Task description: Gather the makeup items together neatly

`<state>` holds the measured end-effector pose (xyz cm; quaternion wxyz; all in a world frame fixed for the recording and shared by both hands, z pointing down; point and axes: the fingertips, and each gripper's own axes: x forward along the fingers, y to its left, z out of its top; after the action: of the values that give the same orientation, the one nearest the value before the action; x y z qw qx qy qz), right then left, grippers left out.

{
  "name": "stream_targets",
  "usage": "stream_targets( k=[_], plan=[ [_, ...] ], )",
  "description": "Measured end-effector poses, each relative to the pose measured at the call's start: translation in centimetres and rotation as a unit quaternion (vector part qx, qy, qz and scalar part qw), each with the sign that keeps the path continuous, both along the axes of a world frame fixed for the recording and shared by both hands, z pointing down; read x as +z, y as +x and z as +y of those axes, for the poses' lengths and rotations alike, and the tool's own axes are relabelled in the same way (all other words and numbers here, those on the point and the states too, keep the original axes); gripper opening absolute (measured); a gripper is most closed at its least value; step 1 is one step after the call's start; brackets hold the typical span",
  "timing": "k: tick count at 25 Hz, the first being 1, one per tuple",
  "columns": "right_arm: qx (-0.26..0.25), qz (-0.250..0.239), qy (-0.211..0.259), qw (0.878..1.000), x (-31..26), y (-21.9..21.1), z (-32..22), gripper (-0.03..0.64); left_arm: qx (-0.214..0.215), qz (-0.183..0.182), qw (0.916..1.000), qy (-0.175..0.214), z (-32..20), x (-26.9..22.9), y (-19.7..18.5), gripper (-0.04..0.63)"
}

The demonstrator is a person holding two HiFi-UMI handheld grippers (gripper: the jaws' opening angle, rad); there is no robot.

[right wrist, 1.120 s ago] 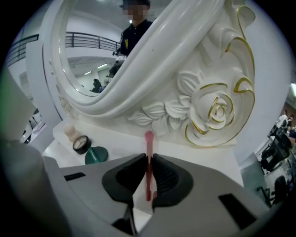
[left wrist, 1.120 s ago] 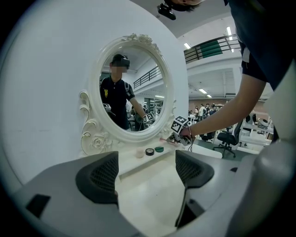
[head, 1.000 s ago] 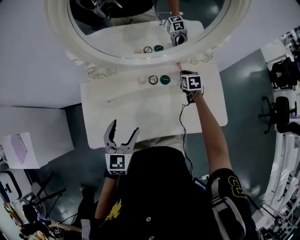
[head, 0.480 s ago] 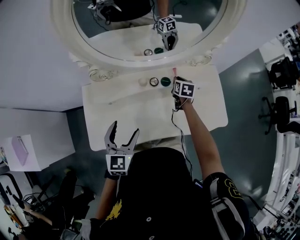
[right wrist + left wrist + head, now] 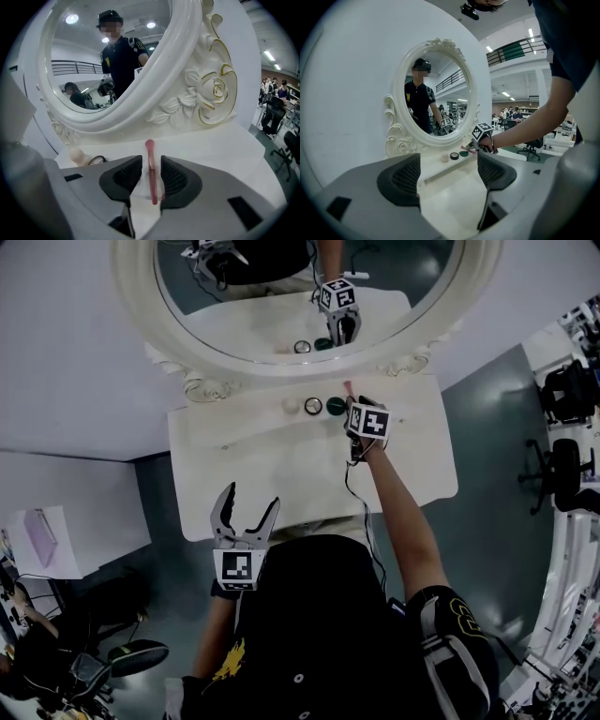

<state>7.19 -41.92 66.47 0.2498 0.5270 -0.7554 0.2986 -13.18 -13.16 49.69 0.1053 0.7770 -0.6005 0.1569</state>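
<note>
- The makeup brush [image 5: 151, 174] lies with its long axis along the line of the right tongs [image 5: 150, 160]. Its pink bristle head points away from them, toward the foot of the mirror [image 5: 187, 93].
- The brush sits between the two dark pads of the right tongs. The jaws have just been opening, and now stand a narrow way apart with a slim gap on either side of the handle, so nothing is gripped.
- The left tongs [image 5: 251, 498] hang spread wide and empty over the near edge of the worktop [image 5: 281, 474], well apart from the items.
- Left of the brush, in a short row along the back of the worktop, are a green pot [image 5: 335, 406], a black-rimmed ring-shaped compact [image 5: 313, 406] and a cream sponge [image 5: 290, 405].
- The pot is just beside the right tongs.
- The worktop is a smooth, cream-white slab with rounded corners, set against a white wall.
- The floor below is dark grey, with black office chairs [image 5: 562, 465] off to the right.
- The left gripper view shows a big, bright hall beyond, with ceiling lights and a railed gallery.
- The mirror is oval in a glossy white frame carved with roses and scrolls, some edged in gold.
- The pads of the tongs are ribbed and the handle of the brush is thin and pink.
</note>
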Motion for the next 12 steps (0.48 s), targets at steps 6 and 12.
stream_targets(
  k=[6,12],
  plan=[
    [-0.010,0.012,0.040,0.999,-2.4,0.2,2.6,0.126,-0.002,0.003,0.9999,0.015,0.2,-0.7,-0.3,0.388],
    [-0.031,0.010,0.099,0.995,-6.7,-0.4,8.5,0.107,0.008,0.020,0.9990,0.038,-0.1,-1.6,-0.7,0.385]
  ],
)
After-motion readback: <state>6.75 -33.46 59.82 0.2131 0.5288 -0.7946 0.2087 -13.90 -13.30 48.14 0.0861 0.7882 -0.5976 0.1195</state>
